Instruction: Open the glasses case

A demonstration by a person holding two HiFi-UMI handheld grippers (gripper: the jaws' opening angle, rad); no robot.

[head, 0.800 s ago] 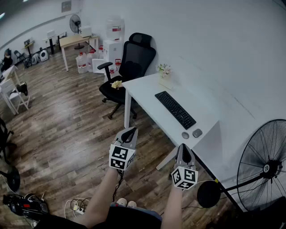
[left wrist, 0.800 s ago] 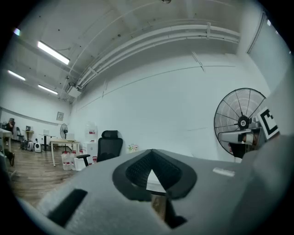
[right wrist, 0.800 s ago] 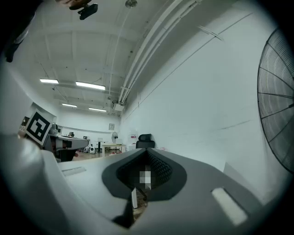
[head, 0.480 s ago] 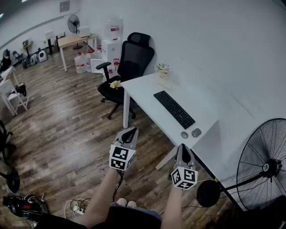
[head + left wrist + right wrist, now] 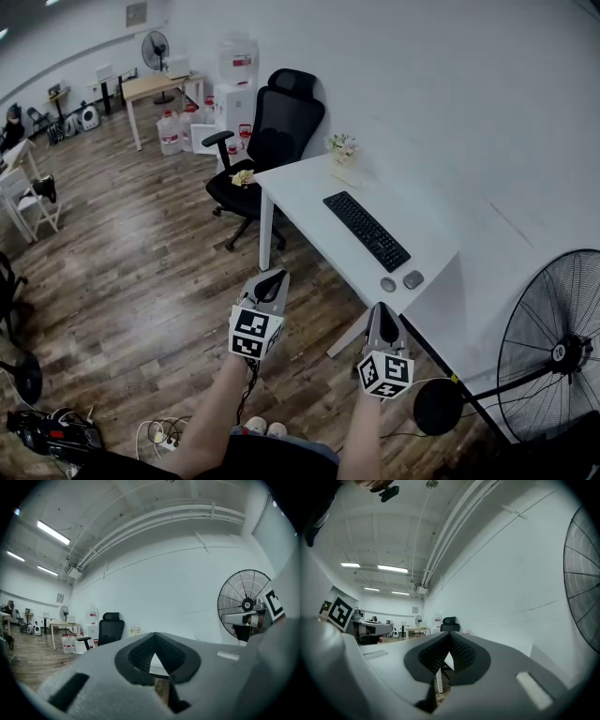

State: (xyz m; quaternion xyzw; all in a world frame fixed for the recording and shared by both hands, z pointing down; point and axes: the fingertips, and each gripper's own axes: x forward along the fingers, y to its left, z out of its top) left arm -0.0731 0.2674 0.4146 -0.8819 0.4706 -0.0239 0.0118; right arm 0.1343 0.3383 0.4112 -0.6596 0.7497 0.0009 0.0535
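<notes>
I make out no glasses case for certain. Two small grey rounded objects lie at the near end of the white desk; they are too small to identify. My left gripper is held level over the wooden floor, short of the desk, shut with nothing between its pads. My right gripper hangs beside the desk's near corner, also shut and empty. Each carries its cube with square markers.
A black keyboard and a small flower pot sit on the desk. A black office chair stands at its far end. A big floor fan is at the right. Cables and a power strip lie on the floor near the person's feet.
The head view has shifted very slightly. Both grippers keep their places and stay shut.
</notes>
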